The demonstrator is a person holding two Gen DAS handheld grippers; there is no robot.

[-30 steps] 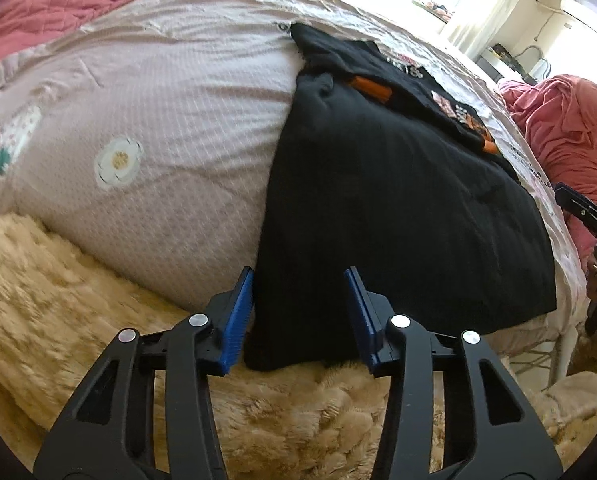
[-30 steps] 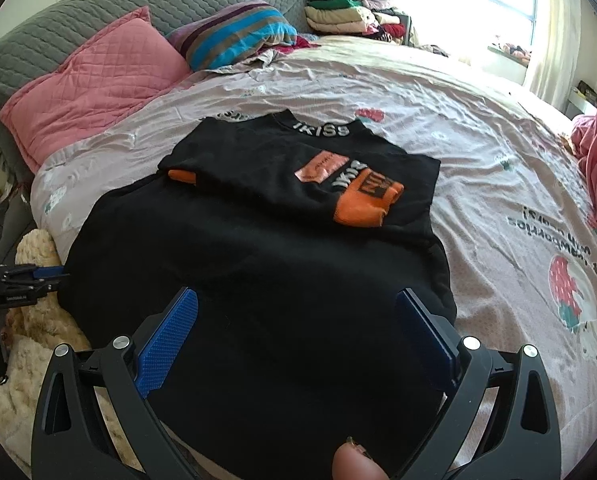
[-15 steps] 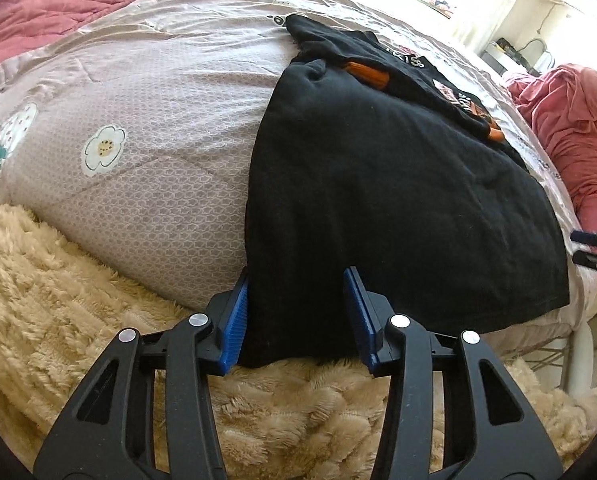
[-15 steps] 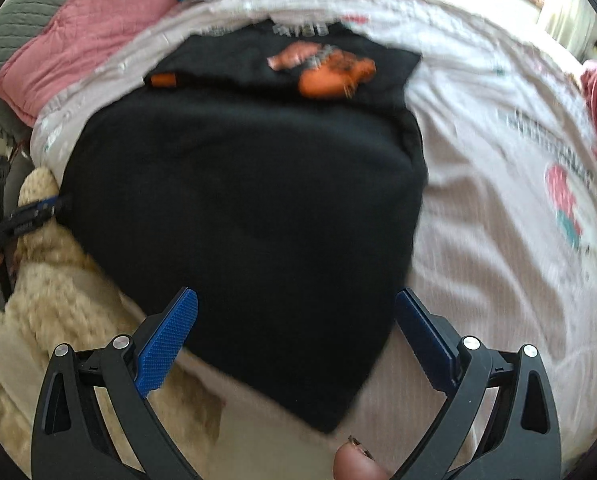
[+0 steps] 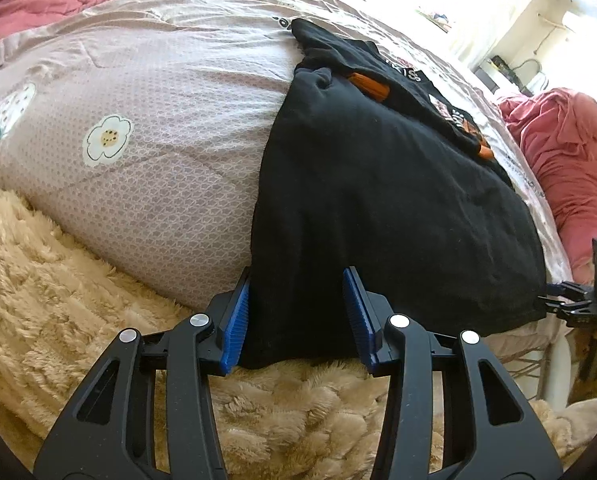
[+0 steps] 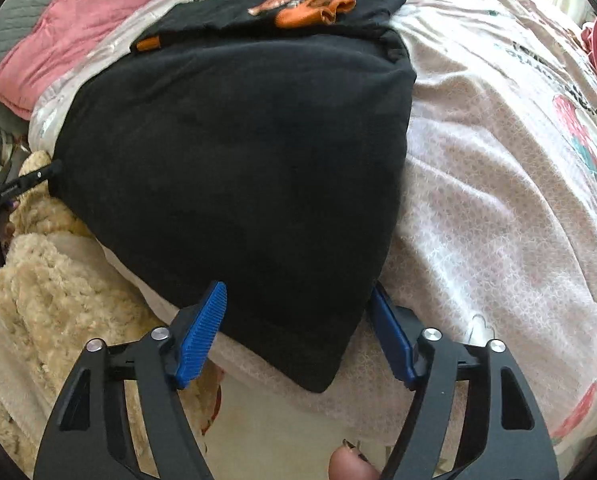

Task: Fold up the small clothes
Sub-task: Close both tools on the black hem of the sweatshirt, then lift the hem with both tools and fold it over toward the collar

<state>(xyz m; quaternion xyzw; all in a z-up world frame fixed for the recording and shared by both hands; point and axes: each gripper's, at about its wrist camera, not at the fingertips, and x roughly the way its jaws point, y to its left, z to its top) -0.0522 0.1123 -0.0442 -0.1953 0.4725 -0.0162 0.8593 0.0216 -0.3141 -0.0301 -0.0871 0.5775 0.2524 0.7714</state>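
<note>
Soft, limp black cotton garment (image 6: pixel 234 152) on the bed: left gripper (image 5: pixel 296 316) and right gripper (image 6: pixel 298 336), its fingers just closing, apparently straddle both hem corners unpinched.

Flowered bedspread (image 5: pixel 146 92), pink pillow (image 6: pixel 74 36), shaggy cream blanket (image 5: pixel 58 280), and rumpled red cloth (image 5: pixel 570 152).

Right hand-held gripper (image 6: pixel 298 328) lowered; jaws closing over shirt hem (image 6: pixel 310 360)
</note>
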